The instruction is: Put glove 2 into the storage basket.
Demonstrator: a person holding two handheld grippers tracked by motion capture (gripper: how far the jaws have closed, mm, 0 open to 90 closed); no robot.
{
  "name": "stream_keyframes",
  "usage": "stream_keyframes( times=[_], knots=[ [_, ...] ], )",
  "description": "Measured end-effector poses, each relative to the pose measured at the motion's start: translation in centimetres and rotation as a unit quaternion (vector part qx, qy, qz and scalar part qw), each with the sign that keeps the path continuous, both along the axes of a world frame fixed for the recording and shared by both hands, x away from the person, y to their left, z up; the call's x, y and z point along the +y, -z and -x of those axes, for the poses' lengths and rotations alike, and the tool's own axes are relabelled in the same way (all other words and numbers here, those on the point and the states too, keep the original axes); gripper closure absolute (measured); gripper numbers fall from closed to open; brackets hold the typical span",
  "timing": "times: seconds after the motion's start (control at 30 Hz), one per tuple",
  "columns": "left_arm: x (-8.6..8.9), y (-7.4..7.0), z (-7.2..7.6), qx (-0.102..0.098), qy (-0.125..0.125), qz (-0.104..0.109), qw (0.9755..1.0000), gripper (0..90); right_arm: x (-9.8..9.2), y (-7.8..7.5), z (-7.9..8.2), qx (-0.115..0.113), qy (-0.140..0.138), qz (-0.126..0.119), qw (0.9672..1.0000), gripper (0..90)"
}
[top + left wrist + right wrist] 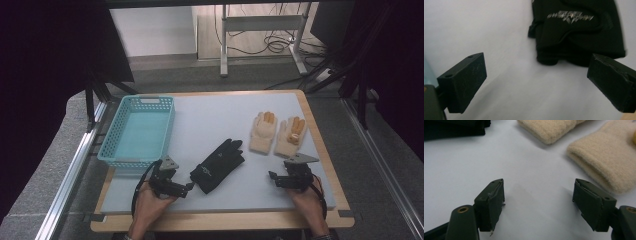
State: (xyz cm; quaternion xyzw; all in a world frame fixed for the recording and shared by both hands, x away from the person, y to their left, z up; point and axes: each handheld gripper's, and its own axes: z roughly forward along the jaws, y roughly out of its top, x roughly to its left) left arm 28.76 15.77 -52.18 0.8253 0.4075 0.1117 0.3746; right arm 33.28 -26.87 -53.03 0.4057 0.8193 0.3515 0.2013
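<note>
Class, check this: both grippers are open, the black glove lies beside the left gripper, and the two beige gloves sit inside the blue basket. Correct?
Not quite. The beige gloves lie on the table mat ahead of the right gripper, not in the blue basket; the high view shows this. The rest holds.

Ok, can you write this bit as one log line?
left gripper: open, by black glove | right gripper: open, near beige gloves | basket: empty

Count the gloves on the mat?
3. Black glove near the front middle, just right of the left claw. Two beige gloves side by side at the right: one left, one right. The black one looks stacked, possibly two.
</note>
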Motion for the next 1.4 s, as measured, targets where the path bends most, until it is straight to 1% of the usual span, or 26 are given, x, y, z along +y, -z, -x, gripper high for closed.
stream_keyframes(
  times=[0.07, 0.2, 0.27, 0.3, 0.43, 0.53, 0.57, 0.7, 0.8, 0.87, 0.9, 0.93, 1.0, 1.03, 1.1, 1.13, 1.17, 1.23, 1.27, 1.3, 1.37, 1.4],
  knots=[
    [-0.4, -0.4, -0.2, 0.0, 0.009, 0.007, 0.9999, 3.0, 0.0, 0.0, 0.0, 0.0, 0.0, 0.0, 1.0, 25.0],
    [-1.5, -1.4, -0.9, -0.002, 0.031, 0.001, 0.9995, 3.8, 0.0, 0.0, 0.0, 0.0, 0.001, 0.0, 1.0, 25.0],
    [-2.1, -1.9, -1.4, -0.001, 0.039, 0.004, 0.9992, 3.8, 0.0, 0.0, 0.0, 0.0, 0.0, 0.0, 1.0, 25.0],
    [-2.5, -2.0, -1.7, 0.001, 0.041, 0.005, 0.9991, 3.7, 0.0, 0.0, 0.0, 0.0, 0.0, 0.0, 1.0, 25.0],
    [-4.4, -2.6, -3.0, 0.003, 0.055, -0.002, 0.9985, 2.9, 0.0, 0.0, 0.0, 0.0, 0.0, 0.0, 1.0, 25.0],
    [-5.7, -2.7, -3.7, 0.005, 0.064, -0.004, 0.9979, 1.9, 0.0, 0.0, 0.0, 0.0, 0.0, 0.0, 1.0, 24.9],
    [-6.3, -2.7, -4.1, 0.006, 0.066, -0.008, 0.9978, 1.6, 0.0, 0.0, 0.0, 0.0, 0.0, 0.0, 1.0, 24.9],
    [-8.2, -2.5, -4.9, 0.011, 0.067, -0.018, 0.9975, 0.0, 0.0, 0.0, 0.0, 0.0, 0.0, 0.0, 1.0, 24.8],
    [-9.5, -2.0, -5.4, 0.012, 0.068, -0.032, 0.9971, 0.0, 0.0, 0.0, 0.0, 0.0, 0.0, 0.0, 1.0, 24.7],
    [-10.2, -1.5, -5.6, 0.014, 0.065, -0.044, 0.9968, 0.0, 0.0, 0.0, 0.0, 0.0, 0.0, 0.0, 1.0, 24.7],
    [-10.6, -1.1, -5.8, 0.015, 0.061, -0.054, 0.9966, 0.0, 0.0, 0.0, 0.0, 0.0, 0.0, 0.0, 1.0, 24.7],
    [-10.7, -0.9, -6.0, 0.016, 0.059, -0.061, 0.9963, 0.0, 0.0, 0.0, 0.0, 0.0, 0.0, 0.0, 1.0, 24.6],
    [-10.8, -0.3, -6.4, 0.025, 0.056, -0.064, 0.9961, 0.0, 0.0, 0.0, 0.0, 0.0, -0.001, 0.0, 1.0, 24.5],
    [-10.7, -0.1, -6.6, 0.026, 0.051, -0.07, 0.9959, 0.0, 0.0, 0.0, 0.0, 0.0, -0.001, 0.0, 1.0, 24.5],
    [-10.6, 0.5, -7.0, 0.031, 0.046, -0.086, 0.9948, 0.0, 0.0, 0.0, 0.0, 0.0, -0.001, 0.0, 1.0, 24.5],
    [-10.5, 0.7, -7.1, 0.039, 0.046, -0.086, 0.9945, 0.0, 0.0, 0.0, 0.0, 0.0, -0.001, 0.0, 1.0, 24.5],
    [-10.4, 0.9, -7.2, 0.048, 0.051, -0.078, 0.9945, 0.0, 0.0, 0.0, 0.0, 0.0, -0.001, 0.0, 1.0, 24.5],
    [-10.5, 1.0, -7.1, 0.049, 0.055, -0.073, 0.9946, 0.0, 0.0, 0.0, 0.0, -0.001, -0.001, 0.0, 1.0, 24.4],
    [-10.7, 1.0, -6.9, 0.048, 0.06, -0.08, 0.9938, 0.0, 0.0, 0.0, 0.0, -0.001, -0.001, 0.0, 1.0, 24.4],
    [-11.0, 1.1, -6.7, 0.04, 0.063, -0.095, 0.9926, 0.0, 0.0, 0.0, 0.0, 0.0, -0.001, 0.0, 1.0, 24.4],
    [-11.0, 1.0, -6.6, 0.04, 0.061, -0.095, 0.9928, 1.1, 0.0, 0.0, 0.0, 0.0, -0.001, 0.001, 1.0, 24.4],
    [-11.0, 0.9, -6.6, 0.043, 0.053, -0.092, 0.9934, 3.9, 0.0, 0.0, 0.0, 0.0, -0.001, 0.001, 1.0, 24.4]
  ],
)
